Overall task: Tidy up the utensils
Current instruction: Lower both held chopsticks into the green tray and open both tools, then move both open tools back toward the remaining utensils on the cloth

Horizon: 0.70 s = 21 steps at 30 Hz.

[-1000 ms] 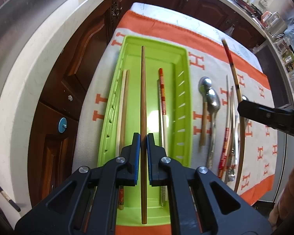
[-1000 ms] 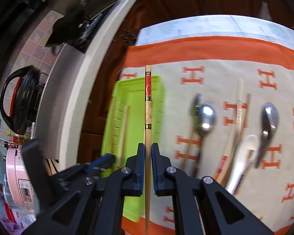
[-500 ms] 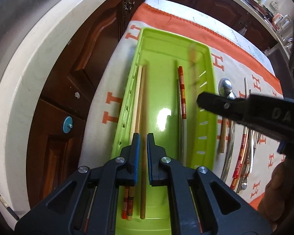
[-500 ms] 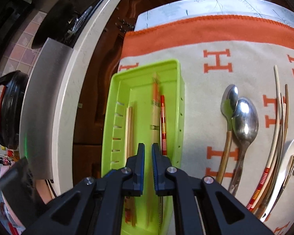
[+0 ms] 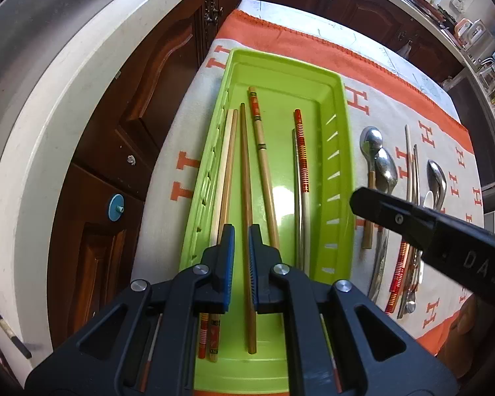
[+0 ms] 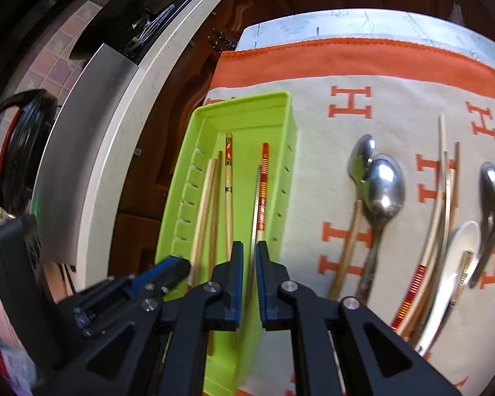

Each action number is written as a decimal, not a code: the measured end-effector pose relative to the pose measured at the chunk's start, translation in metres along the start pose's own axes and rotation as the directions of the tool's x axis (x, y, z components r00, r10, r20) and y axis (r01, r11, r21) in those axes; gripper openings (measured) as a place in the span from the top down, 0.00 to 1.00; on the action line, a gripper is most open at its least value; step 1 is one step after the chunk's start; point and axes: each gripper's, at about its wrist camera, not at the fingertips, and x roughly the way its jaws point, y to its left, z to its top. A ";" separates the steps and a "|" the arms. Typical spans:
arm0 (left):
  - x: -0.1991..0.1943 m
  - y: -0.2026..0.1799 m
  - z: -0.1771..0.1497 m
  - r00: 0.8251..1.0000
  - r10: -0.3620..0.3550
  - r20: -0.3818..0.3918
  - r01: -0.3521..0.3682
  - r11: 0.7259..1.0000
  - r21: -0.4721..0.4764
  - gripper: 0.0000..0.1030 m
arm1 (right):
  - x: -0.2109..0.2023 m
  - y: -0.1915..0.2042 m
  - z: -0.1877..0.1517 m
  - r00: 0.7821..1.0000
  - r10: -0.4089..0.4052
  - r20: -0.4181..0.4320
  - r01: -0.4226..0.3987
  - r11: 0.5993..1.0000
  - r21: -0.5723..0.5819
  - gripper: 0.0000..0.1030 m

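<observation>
Six chopsticks lie lengthwise in the lime-green plastic tray with slotted side walls (image 5: 341, 151), which sits on the cream cloth with orange border and orange H letters (image 5: 412, 105) that covers the table. My left hand-held gripper (image 5: 240, 241) hovers over the near half of the tray with its blue-padded jaws a small gap apart; the plain dark-brown wooden chopstick (image 5: 246, 178) runs through that gap in the left wrist view, but I cannot tell whether the pads touch it or it simply lies on the tray floor beneath. Beside it on the left lie a pale bamboo chopstick and a brown one (image 5: 227, 165), close together. On its right is the tan chopstick with a red printed top and dark bands (image 5: 262, 151), angled slightly, and further right the red-and-gold striped chopstick (image 5: 302, 155) next to a thin silvery one (image 5: 295, 181).

My right hand-held gripper (image 6: 249, 264) hangs above the tray's near right part, jaws slightly apart and clamped on nothing.

Outside the tray, on the cloth, rest two overlapping steel spoons (image 6: 379, 184), one with a wooden handle, then a loose bundle of chopsticks (image 6: 442, 198), a white ceramic spoon (image 6: 458, 247) and another steel spoon (image 6: 493, 188).
</observation>
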 end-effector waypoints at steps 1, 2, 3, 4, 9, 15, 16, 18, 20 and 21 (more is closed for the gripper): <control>-0.002 0.000 -0.002 1.000 0.000 0.003 0.000 1.000 -0.001 0.94 | -0.002 0.000 -0.003 1.000 -0.007 0.004 0.007 1.000 -0.009 0.93; -0.004 -0.001 -0.003 1.000 0.000 0.007 0.000 1.000 -0.001 0.94 | -0.005 0.000 -0.006 1.000 -0.013 0.009 0.013 1.000 -0.016 0.93; -0.007 -0.002 -0.005 1.000 -0.002 0.012 0.002 1.000 0.000 0.94 | -0.008 -0.001 -0.010 1.000 -0.019 0.019 0.019 0.999 -0.029 0.93; -0.010 -0.003 -0.007 1.000 -0.004 0.018 0.004 1.000 0.002 0.94 | -0.011 -0.001 -0.013 0.999 -0.023 0.026 0.024 0.999 -0.039 0.93; -0.025 -0.013 -0.018 0.999 -0.006 0.053 0.005 1.000 0.018 0.94 | -0.025 -0.005 -0.029 0.997 -0.055 0.059 0.060 0.995 -0.083 0.93; -0.040 -0.032 -0.035 0.996 -0.017 0.086 0.013 0.999 0.050 0.94 | -0.041 -0.013 -0.051 0.992 -0.082 0.100 0.094 0.989 -0.117 0.93; -0.042 -0.035 -0.038 0.996 -0.019 0.092 0.014 0.998 0.057 0.94 | -0.044 -0.015 -0.054 0.991 -0.088 0.104 0.100 0.988 -0.120 0.93; -0.046 -0.042 -0.044 0.994 -0.017 0.104 0.010 0.998 0.069 0.94 | -0.049 -0.019 -0.061 0.988 -0.103 0.119 0.118 0.984 -0.130 0.93; -0.049 -0.049 -0.050 0.993 -0.015 0.117 0.005 0.997 0.081 0.94 | -0.055 -0.024 -0.068 0.983 -0.117 0.138 0.136 0.982 -0.134 0.93; -0.050 -0.052 -0.054 0.992 -0.012 0.122 0.002 0.996 0.087 0.94 | -0.058 -0.027 -0.072 0.981 -0.123 0.147 0.143 0.980 -0.135 0.93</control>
